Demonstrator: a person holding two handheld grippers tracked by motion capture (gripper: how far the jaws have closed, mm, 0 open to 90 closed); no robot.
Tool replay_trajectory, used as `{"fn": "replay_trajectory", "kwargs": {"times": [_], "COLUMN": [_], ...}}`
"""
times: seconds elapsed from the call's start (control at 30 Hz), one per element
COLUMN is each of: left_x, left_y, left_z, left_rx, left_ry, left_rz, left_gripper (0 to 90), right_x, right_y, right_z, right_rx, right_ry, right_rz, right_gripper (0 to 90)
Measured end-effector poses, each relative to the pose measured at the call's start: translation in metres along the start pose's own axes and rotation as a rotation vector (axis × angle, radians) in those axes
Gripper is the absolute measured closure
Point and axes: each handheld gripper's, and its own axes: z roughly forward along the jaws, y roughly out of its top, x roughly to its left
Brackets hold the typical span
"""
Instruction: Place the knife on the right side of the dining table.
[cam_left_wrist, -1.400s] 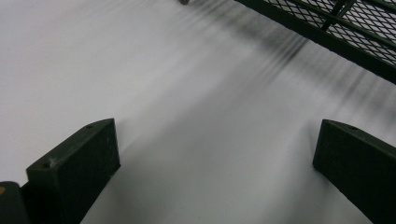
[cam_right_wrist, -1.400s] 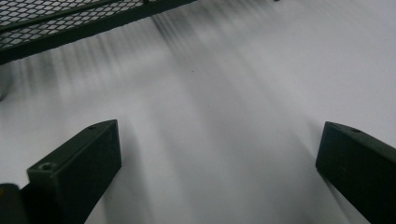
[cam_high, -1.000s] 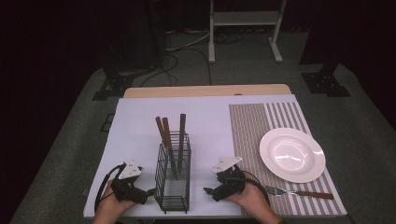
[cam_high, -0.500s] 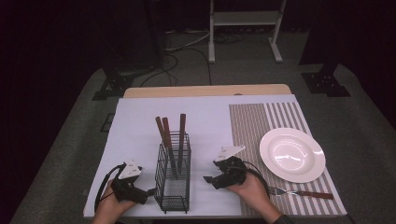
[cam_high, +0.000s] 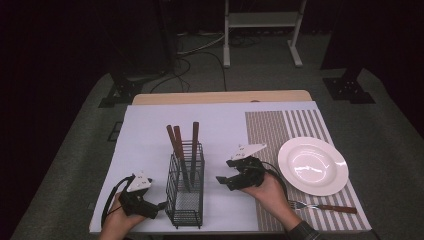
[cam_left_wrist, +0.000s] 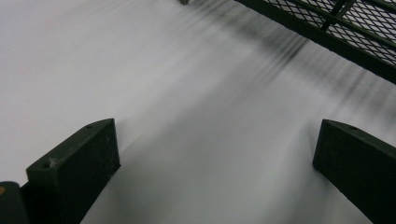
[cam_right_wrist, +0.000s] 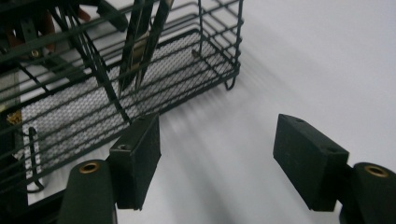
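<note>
A black wire cutlery basket (cam_high: 185, 187) stands on the white table cover and holds three brown-handled utensils (cam_high: 179, 142) upright. My left gripper (cam_high: 156, 206) rests low at the basket's left, open, with bare white surface between its jaws; the basket's mesh base (cam_left_wrist: 336, 28) lies just ahead of it. My right gripper (cam_high: 223, 178) hovers at the basket's right, open and empty, pointing at the basket (cam_right_wrist: 140, 70), where the utensils' metal blades (cam_right_wrist: 140, 42) stand behind the wires.
A white plate (cam_high: 313, 165) sits on a striped placemat (cam_high: 295, 125) at the right. A fork (cam_high: 322, 206) with a brown handle lies in front of the plate, near my right wrist. The table's front edge runs just below both hands.
My right gripper has lifted and moved a little forward and up beside the basket. The left gripper has stayed where it was.
</note>
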Motion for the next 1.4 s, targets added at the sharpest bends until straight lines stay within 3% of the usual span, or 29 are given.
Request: {"fn": "replay_trajectory", "kwargs": {"times": [0.73,1.4], "left_x": [0.000,0.000], "left_y": [0.000,0.000], "left_z": [0.000,0.000], "left_rx": [0.002,-0.001], "left_ry": [0.000,0.002], "left_rz": [0.000,0.001], "left_gripper": [0.0,0.0], "right_x": [-0.013,-0.016], "right_y": [0.040,0.070], "right_z": [-0.022,-0.012], "right_rx": [-0.111,-0.176], "right_ry": [0.029,0.072], "right_rz": [0.021,0.032], "right_gripper": [33.8,33.7]}}
